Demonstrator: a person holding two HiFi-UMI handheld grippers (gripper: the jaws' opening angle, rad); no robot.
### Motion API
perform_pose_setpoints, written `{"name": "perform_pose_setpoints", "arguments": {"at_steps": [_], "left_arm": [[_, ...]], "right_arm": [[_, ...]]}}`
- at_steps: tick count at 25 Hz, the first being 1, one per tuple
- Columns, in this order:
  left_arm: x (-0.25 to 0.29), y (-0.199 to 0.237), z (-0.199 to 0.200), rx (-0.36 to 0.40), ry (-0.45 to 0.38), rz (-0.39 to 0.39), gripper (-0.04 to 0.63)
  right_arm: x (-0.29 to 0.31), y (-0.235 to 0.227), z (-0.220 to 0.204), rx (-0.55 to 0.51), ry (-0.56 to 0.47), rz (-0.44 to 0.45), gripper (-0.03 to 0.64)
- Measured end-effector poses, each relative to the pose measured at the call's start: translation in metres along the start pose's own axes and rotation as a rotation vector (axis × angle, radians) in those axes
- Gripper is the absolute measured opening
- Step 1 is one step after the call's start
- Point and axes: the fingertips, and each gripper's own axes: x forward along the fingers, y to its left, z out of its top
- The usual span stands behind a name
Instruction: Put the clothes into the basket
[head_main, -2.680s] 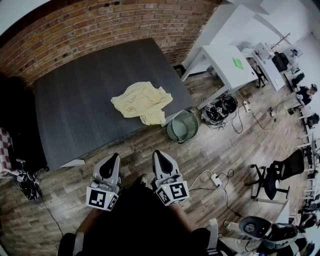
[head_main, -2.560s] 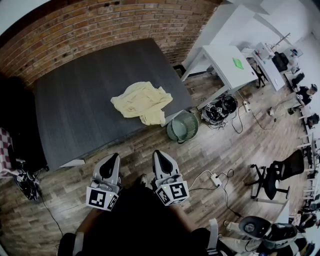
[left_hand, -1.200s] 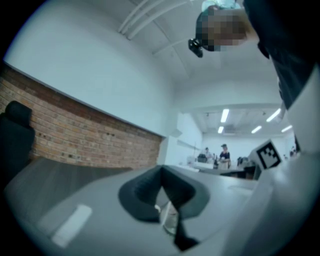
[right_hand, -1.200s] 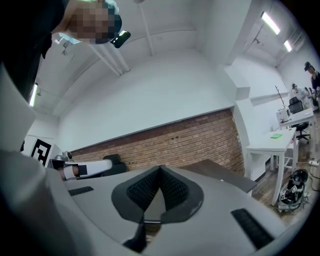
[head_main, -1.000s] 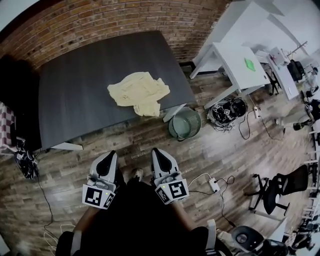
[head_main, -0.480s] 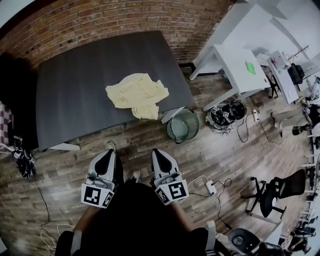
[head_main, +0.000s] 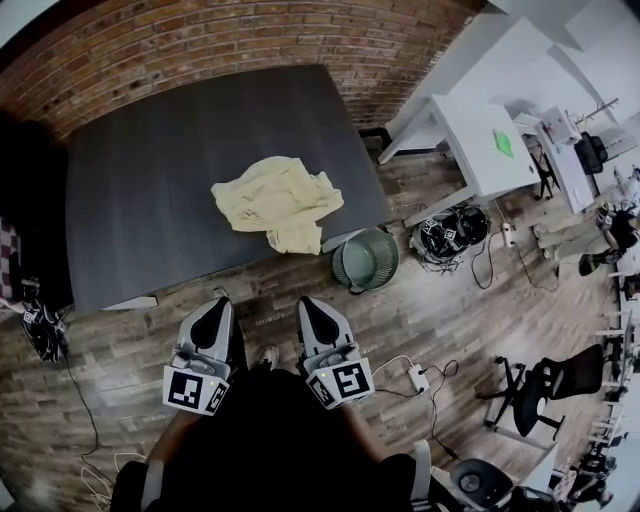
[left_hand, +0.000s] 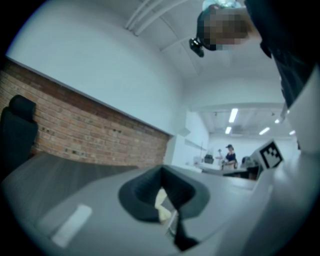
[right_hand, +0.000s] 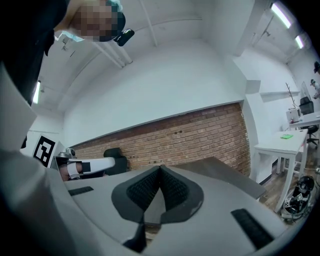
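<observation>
A crumpled pale yellow garment (head_main: 277, 200) lies on the dark grey table (head_main: 150, 160), near its front right corner. A round green basket (head_main: 366, 260) stands on the wood floor just off that corner. My left gripper (head_main: 215, 308) and right gripper (head_main: 312, 305) are held side by side over the floor, short of the table, both pointing level at it. In the left gripper view the left gripper (left_hand: 162, 172) has its pads together, and the yellow garment (left_hand: 161, 205) shows far off below them. The right gripper (right_hand: 160, 170) is shut and empty too.
A brick wall (head_main: 200, 40) runs behind the table. A white desk (head_main: 480, 120) stands to the right, with a bag and cables (head_main: 445, 228) on the floor beside it. A power strip (head_main: 415, 378) and an office chair (head_main: 545, 380) are at the lower right.
The view has swung as the person stepped toward the table. Both grippers have come a little nearer its front edge, still side by side, shut and empty. The garment and basket have not moved.
</observation>
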Motion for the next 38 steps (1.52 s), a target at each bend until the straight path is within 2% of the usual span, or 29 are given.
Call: {"name": "perform_pose_setpoints", "arguments": {"at_steps": [10,19,23,38], "left_arm": [[0.045,0.055,0.010,-0.026,0.009,-0.010,0.005],[0.077,0.105,0.021,-0.047,0.025,-0.020,0.005],[0.086,0.124,0.023,-0.053,0.027,-0.030,0.005],[0.096,0.206,0.031,-0.061,0.028,-0.064,0.005]], "right_arm": [[0.070,-0.006,0.005,-0.027,0.046,0.005,0.006],[0.129,-0.005,0.005,-0.105,0.119,0.000,0.006],[0.150,-0.002,0.004,-0.104,0.158,-0.026,0.006],[0.243,0.032,-0.011,-0.208,0.240,-0.001,0.008]]}}
